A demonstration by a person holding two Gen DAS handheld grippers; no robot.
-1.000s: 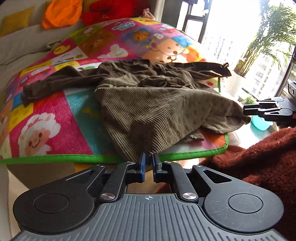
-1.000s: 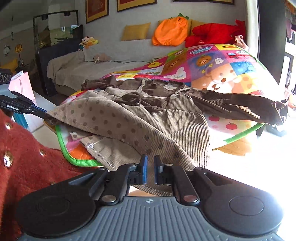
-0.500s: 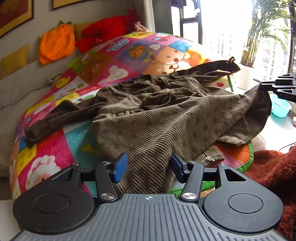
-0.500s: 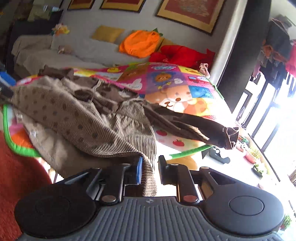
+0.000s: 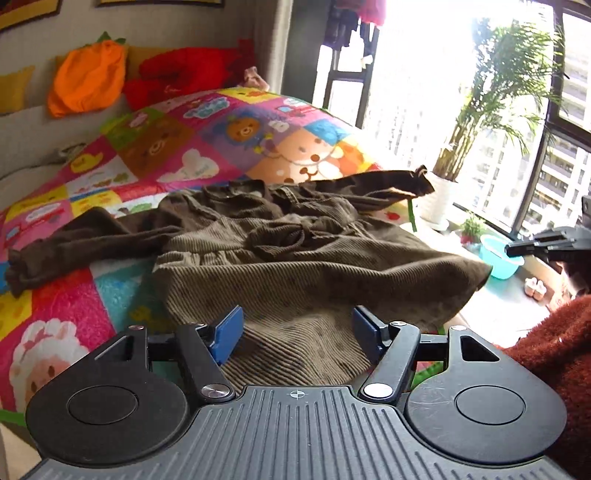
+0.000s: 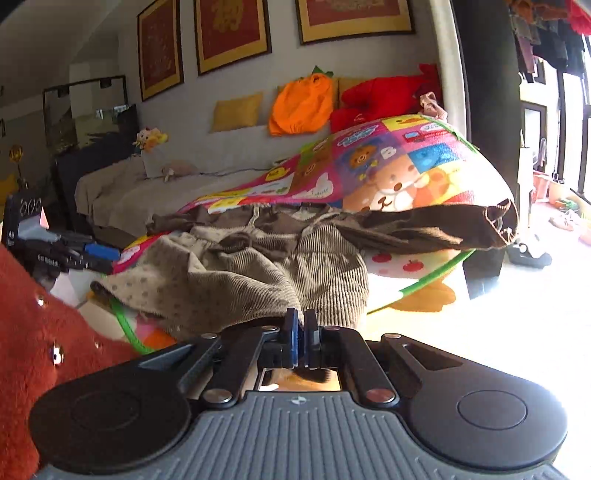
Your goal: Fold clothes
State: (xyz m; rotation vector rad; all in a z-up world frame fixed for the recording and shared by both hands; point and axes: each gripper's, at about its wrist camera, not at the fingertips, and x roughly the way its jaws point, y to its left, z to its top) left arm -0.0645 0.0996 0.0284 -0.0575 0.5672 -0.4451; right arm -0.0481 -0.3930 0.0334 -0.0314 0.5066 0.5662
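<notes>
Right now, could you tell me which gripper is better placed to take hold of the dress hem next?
Left. The left gripper has its jaws wide open right over the dress hem. The right gripper is shut, off the dress's right edge.

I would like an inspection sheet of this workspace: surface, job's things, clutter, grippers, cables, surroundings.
Surface: colourful cartoon mat with a green edge, over a raised surface.
Job's things: brown corduroy dress lying crumpled on the mat, both sleeves spread out, hem at the near edge.
Clutter: orange cushion, red plush and yellow cushion on the sofa behind.
Grippers: left gripper open, over the hem; right gripper shut, nothing seen between its fingers.
Cables: thin cable on the sofa.
Surroundings: window, potted palm, blue basin, framed pictures.
</notes>
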